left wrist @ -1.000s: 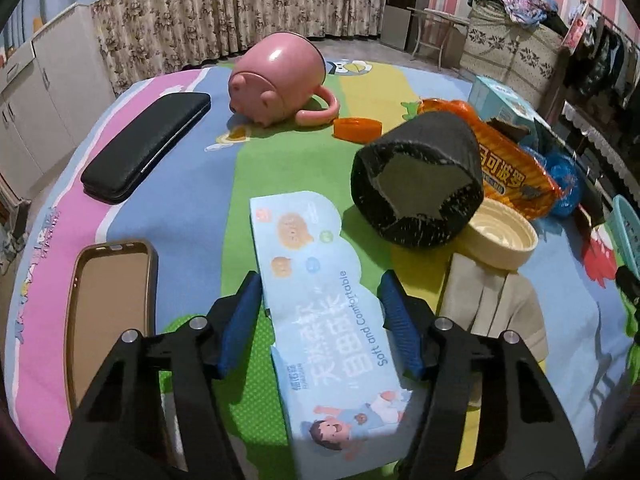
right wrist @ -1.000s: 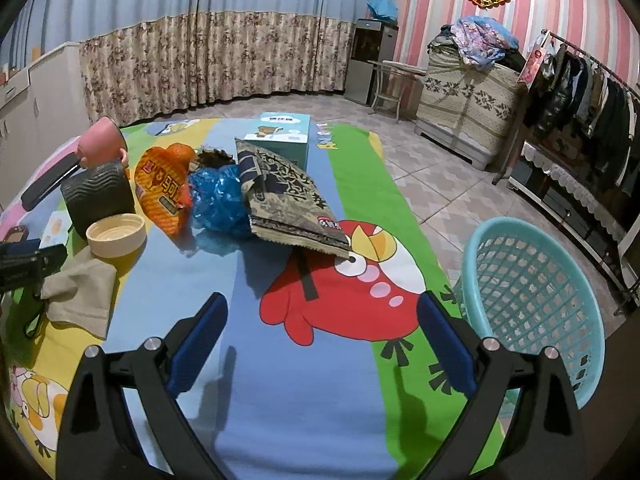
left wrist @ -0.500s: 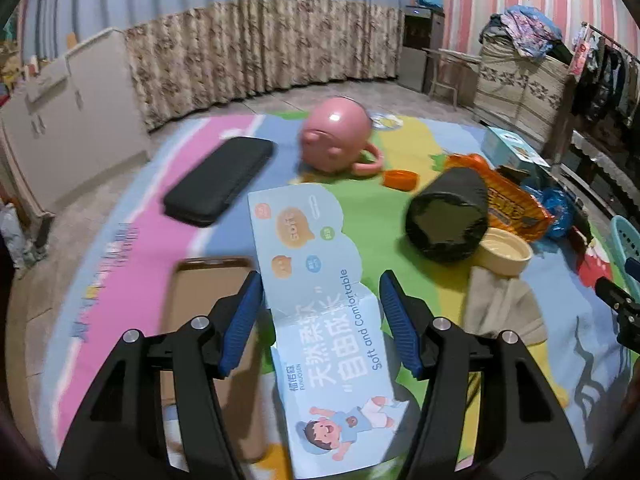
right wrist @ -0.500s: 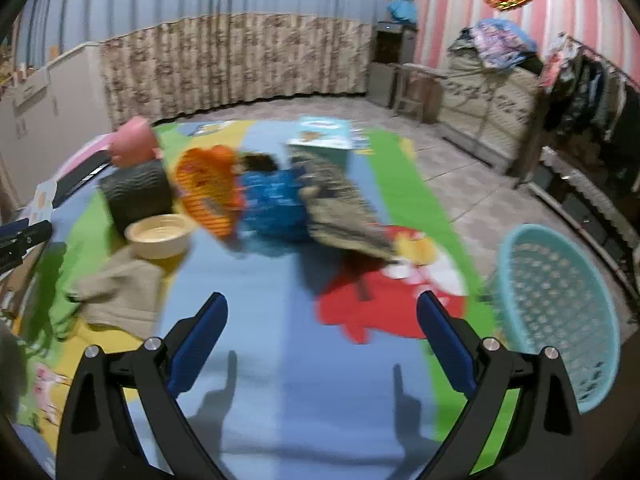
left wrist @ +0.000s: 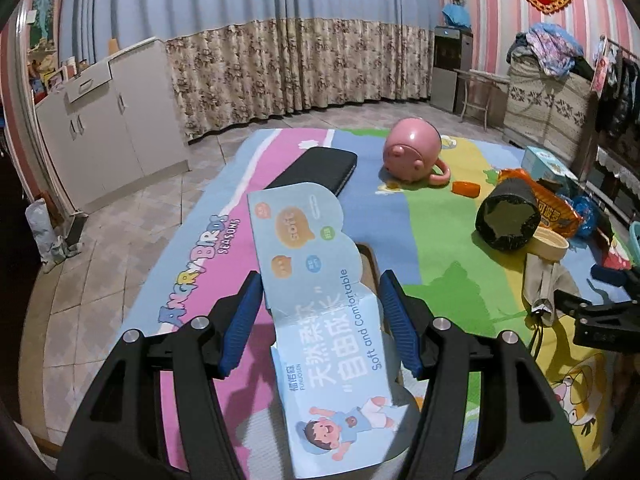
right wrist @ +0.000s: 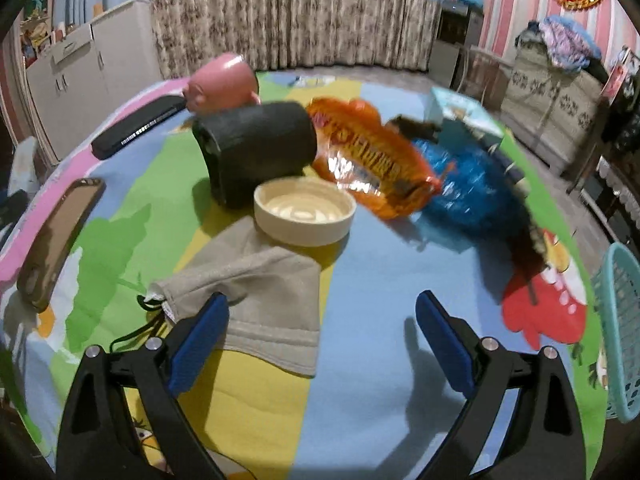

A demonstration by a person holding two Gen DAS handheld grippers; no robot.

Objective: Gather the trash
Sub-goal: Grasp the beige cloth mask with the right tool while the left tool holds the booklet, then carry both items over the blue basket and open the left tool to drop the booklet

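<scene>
My left gripper [left wrist: 320, 316] is shut on a light blue paper package label [left wrist: 316, 292] and holds it lifted above the mat. My right gripper [right wrist: 320, 340] is open and empty, low over the mat, above a beige cloth pouch [right wrist: 256, 292]. Beyond it lie an orange snack bag [right wrist: 368, 160], a blue crumpled wrapper [right wrist: 472, 184] and a dark snack bag [right wrist: 524, 232]. A teal basket [right wrist: 620, 328] stands at the right edge of the right wrist view.
A pink pig-shaped cup [left wrist: 414, 152], a black case [left wrist: 320, 168], a black cylinder [right wrist: 256, 148], a cream lid [right wrist: 304, 208], a phone [right wrist: 56, 236] and a teal box [right wrist: 464, 112] lie on the colourful mat [left wrist: 440, 216]. Cabinets [left wrist: 108, 120] stand at the left.
My left gripper has lifted the label up off the mat and swung left. My right gripper has swung left and lower, from the basket side towards the pouch and lid.
</scene>
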